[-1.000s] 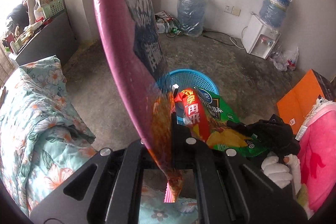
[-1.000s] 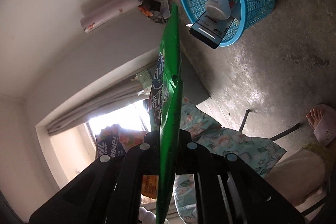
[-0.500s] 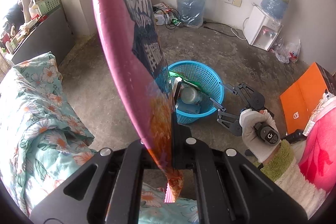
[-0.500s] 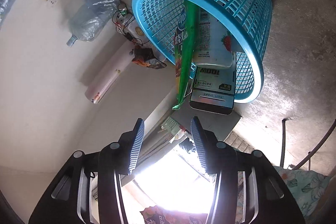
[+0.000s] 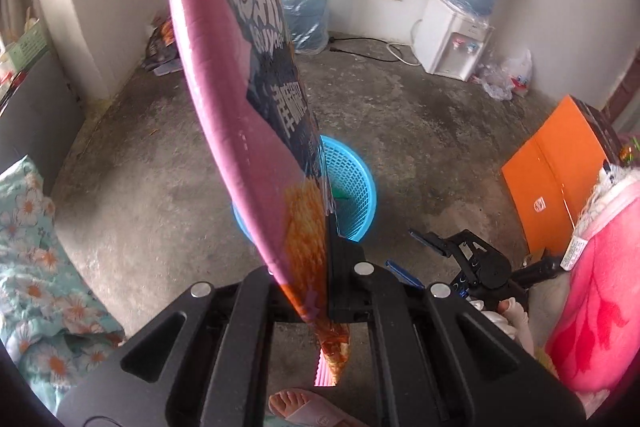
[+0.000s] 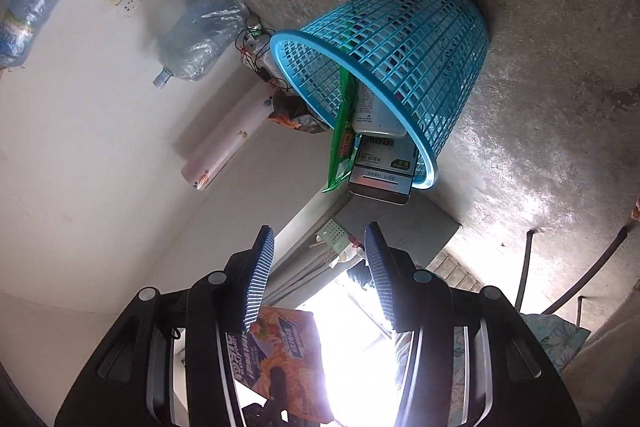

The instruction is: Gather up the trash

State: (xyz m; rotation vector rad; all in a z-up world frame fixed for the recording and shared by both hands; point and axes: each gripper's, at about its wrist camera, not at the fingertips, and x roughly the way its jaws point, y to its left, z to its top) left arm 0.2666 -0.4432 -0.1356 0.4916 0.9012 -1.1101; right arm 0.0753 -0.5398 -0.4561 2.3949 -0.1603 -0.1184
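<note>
A tall pink snack bag stands upright in my left gripper, which is shut on its lower end. Behind the bag, a blue mesh basket sits on the concrete floor. In the right wrist view the basket holds a green snack bag, a white bottle and a dark carton, all sticking out past the rim. My right gripper is open and empty, a short way back from the rim. It also shows in the left wrist view as the right gripper, low beside the basket.
Two water jugs and a white dispenser stand along the far wall. An orange folder leans at the right beside a pink blanket. Floral bedding fills the left. A sandalled foot is just below my left gripper.
My right gripper opened and let the green bag drop into the basket, then drew back from the rim. My left gripper carried the pink bag closer to the basket.
</note>
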